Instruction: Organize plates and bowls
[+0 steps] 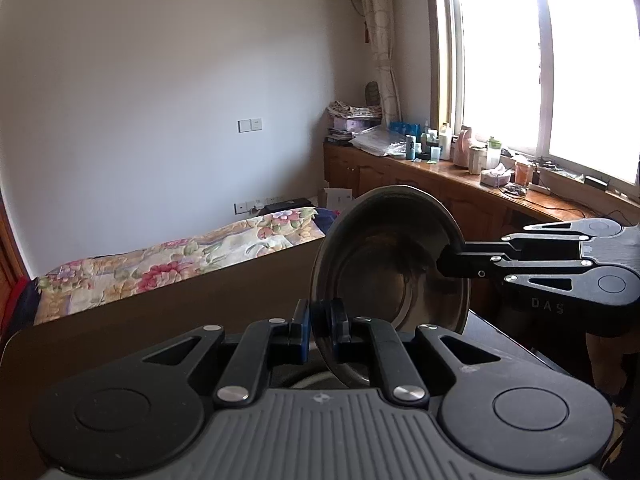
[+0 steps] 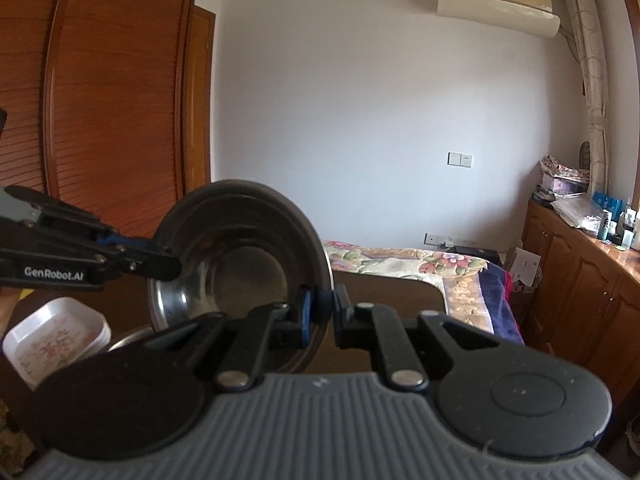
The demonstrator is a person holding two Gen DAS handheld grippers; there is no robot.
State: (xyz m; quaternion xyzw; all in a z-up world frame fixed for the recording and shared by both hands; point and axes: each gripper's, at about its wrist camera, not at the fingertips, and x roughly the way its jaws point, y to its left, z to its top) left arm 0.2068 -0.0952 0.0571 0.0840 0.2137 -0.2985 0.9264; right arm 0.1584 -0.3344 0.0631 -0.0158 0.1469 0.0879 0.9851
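Observation:
A steel bowl (image 1: pixel 384 264) is held upright on its edge in the air above the dark table (image 1: pixel 160 304). My left gripper (image 1: pixel 320 330) is shut on its lower left rim. My right gripper (image 1: pixel 444 268) comes in from the right and is shut on the opposite rim. In the right wrist view the same steel bowl (image 2: pixel 240 256) faces the camera, with my right gripper (image 2: pixel 322 314) clamped on its right rim and my left gripper (image 2: pixel 172 268) clamped on its left rim. A white square dish (image 2: pixel 56 340) with a floral print sits on the table below left, next to another steel rim (image 2: pixel 128 338).
A bed with a floral cover (image 1: pixel 180 260) lies beyond the table. A wooden counter (image 1: pixel 480 184) crowded with bottles runs under the window. A wooden wardrobe (image 2: pixel 100 80) stands at the left.

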